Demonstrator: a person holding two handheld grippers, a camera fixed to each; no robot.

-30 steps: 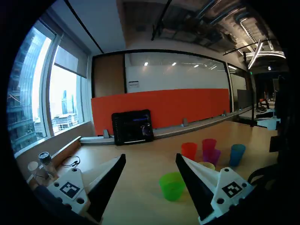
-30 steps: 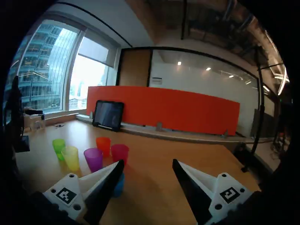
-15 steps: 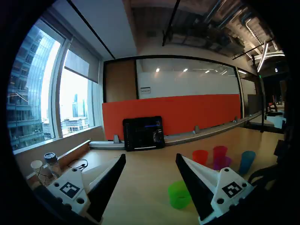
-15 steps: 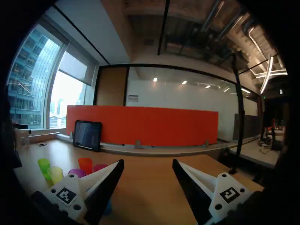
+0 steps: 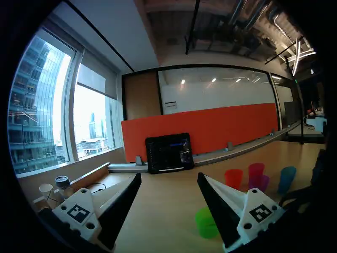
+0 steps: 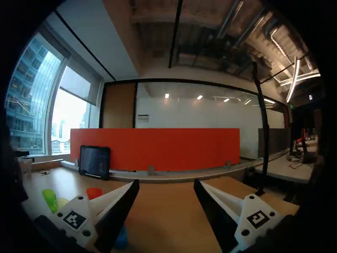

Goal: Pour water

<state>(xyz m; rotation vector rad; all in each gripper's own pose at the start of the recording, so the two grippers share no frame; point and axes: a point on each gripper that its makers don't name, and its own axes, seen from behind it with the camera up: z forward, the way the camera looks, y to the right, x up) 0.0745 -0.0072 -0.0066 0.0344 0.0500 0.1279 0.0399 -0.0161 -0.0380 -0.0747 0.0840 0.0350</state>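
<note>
A group of coloured plastic cups stands on the wooden table (image 5: 168,211). In the left gripper view the green cup (image 5: 206,222) sits just behind the right finger, with the orange cup (image 5: 233,178), the pink cup (image 5: 256,170), the purple cup (image 5: 263,182) and the blue cup (image 5: 287,179) farther right. My left gripper (image 5: 168,179) is open and holds nothing. In the right gripper view the green cup (image 6: 50,200), the yellow cup (image 6: 63,202), the orange cup (image 6: 94,192) and the blue cup (image 6: 121,238) lie at lower left. My right gripper (image 6: 166,185) is open and holds nothing.
A black tablet (image 5: 169,153) leans against the orange partition (image 5: 210,126) at the back of the table. On the window ledge at left stand a paper cup (image 5: 45,189) and a dark-lidded jar (image 5: 63,184), with a cable (image 5: 94,186) nearby. Large windows fill the left wall.
Both gripper views have tilted upward, so the cups have slid lower in each. In the right gripper view the pink and purple cups have passed behind the left finger. Both grippers stay open.
</note>
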